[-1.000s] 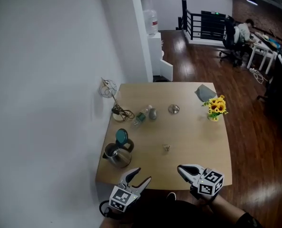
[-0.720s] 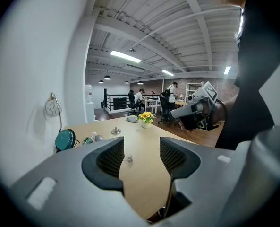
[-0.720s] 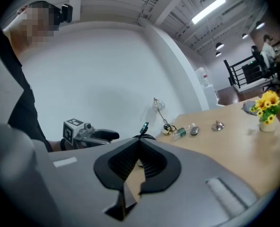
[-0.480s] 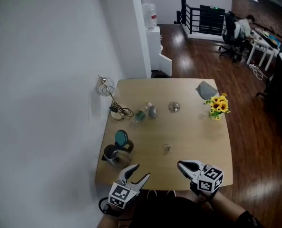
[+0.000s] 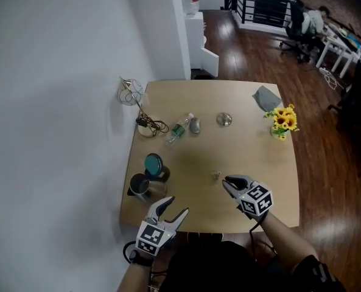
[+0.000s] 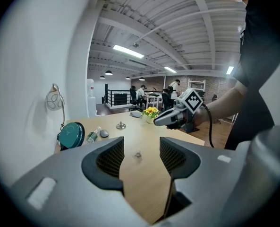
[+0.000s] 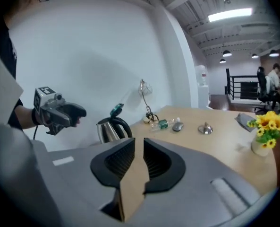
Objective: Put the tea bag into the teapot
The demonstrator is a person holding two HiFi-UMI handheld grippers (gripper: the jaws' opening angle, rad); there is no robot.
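Note:
The tea bag (image 5: 215,176) is a small pale lump near the middle of the wooden table (image 5: 259,163), also seen between my left jaws' line of sight as the tea bag (image 6: 138,155). The steel teapot (image 5: 145,187) stands at the front left with its teal lid (image 5: 153,165) flipped up; it shows as teapot (image 7: 109,129) too. My left gripper (image 5: 175,207) hovers open at the front edge, right of the teapot. My right gripper (image 5: 226,181) floats just right of the tea bag, jaws a narrow gap apart, nothing between them.
Farther back lie a plastic bottle (image 5: 178,129), a grey mouse-shaped object (image 5: 195,125), a small metal lid (image 5: 223,120) and a grey cloth (image 5: 266,98). Yellow flowers (image 5: 282,120) stand at the right edge. A cable coil (image 5: 148,125) lies by the wall at left.
My right gripper has moved forward over the table to beside the tea bag. The left gripper stays by the front edge. The head view has tipped further down.

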